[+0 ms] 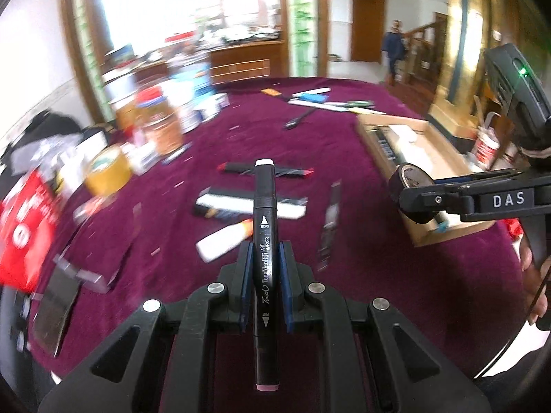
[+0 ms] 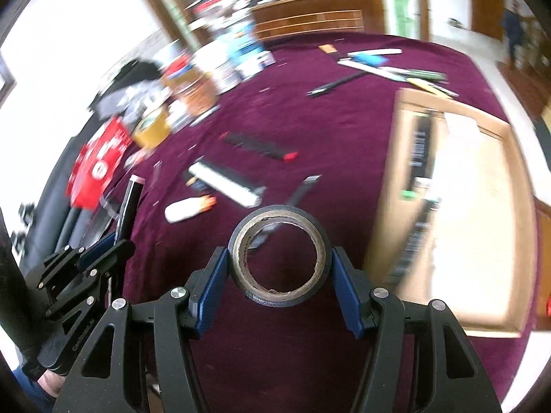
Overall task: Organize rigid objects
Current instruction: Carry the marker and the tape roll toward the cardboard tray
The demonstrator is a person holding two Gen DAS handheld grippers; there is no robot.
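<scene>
My left gripper [image 1: 264, 258] is shut on a black art marker [image 1: 264, 213] that stands lengthwise between the blue pads, above the purple tablecloth. My right gripper [image 2: 279, 261] is shut on a roll of black tape [image 2: 279, 254], held by its rim on both sides. In the left wrist view the right gripper [image 1: 413, 196] with the tape roll [image 1: 409, 175] hangs over the near end of the cardboard box [image 1: 427, 144]. The right wrist view shows the left gripper [image 2: 117, 241] at the lower left with the marker [image 2: 129, 206] sticking up from it.
On the cloth lie a white-and-black box [image 1: 248, 204], a white tube with an orange cap [image 1: 224, 241], a red-capped black bar [image 1: 265, 168] and a yellow tape roll [image 1: 106, 170]. Jars and cartons crowd the left. Pens and rulers [image 1: 323, 99] lie at the far side.
</scene>
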